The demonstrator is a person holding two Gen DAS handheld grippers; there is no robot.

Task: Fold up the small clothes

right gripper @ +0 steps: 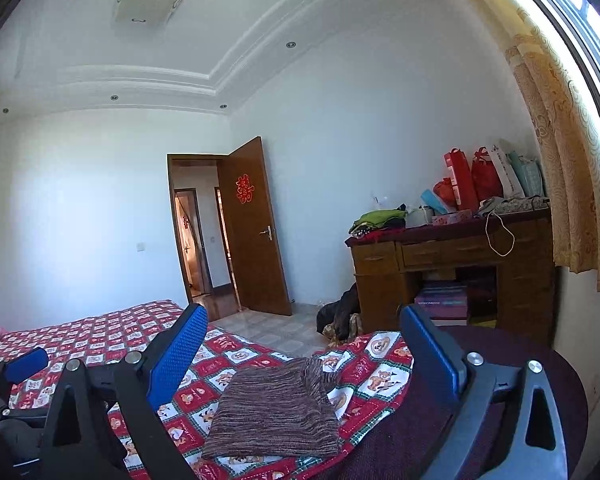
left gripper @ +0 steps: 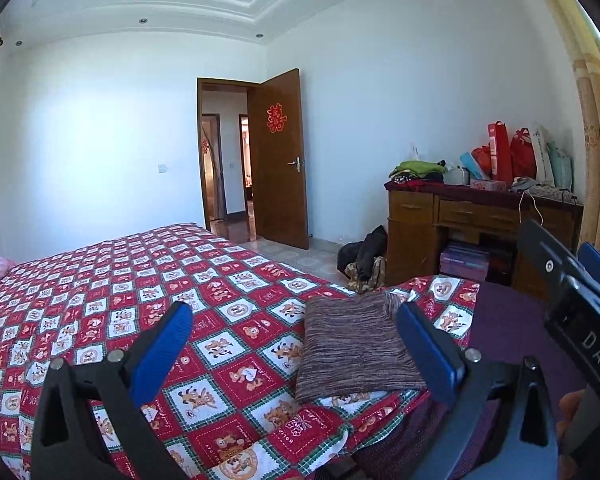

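Note:
A brown striped knit garment (left gripper: 354, 350) (right gripper: 276, 412) lies folded into a flat rectangle near the corner of the bed. My left gripper (left gripper: 296, 344) is open above the bedspread, its right finger beside the garment's right edge. My right gripper (right gripper: 304, 352) is open too, held above the garment with nothing between its blue pads. The right gripper's body (left gripper: 580, 320) shows at the right edge of the left wrist view. The left gripper's fingertip (right gripper: 26, 364) shows at the left edge of the right wrist view.
The bed carries a red, white and green cartoon-print spread (left gripper: 120, 300) (right gripper: 100, 336), with a dark purple surface (right gripper: 500, 360) at its corner. A wooden desk (left gripper: 480, 216) piled with clothes and bags stands by the wall. Dark clothing (left gripper: 364, 252) lies on the floor near an open door (left gripper: 278, 160).

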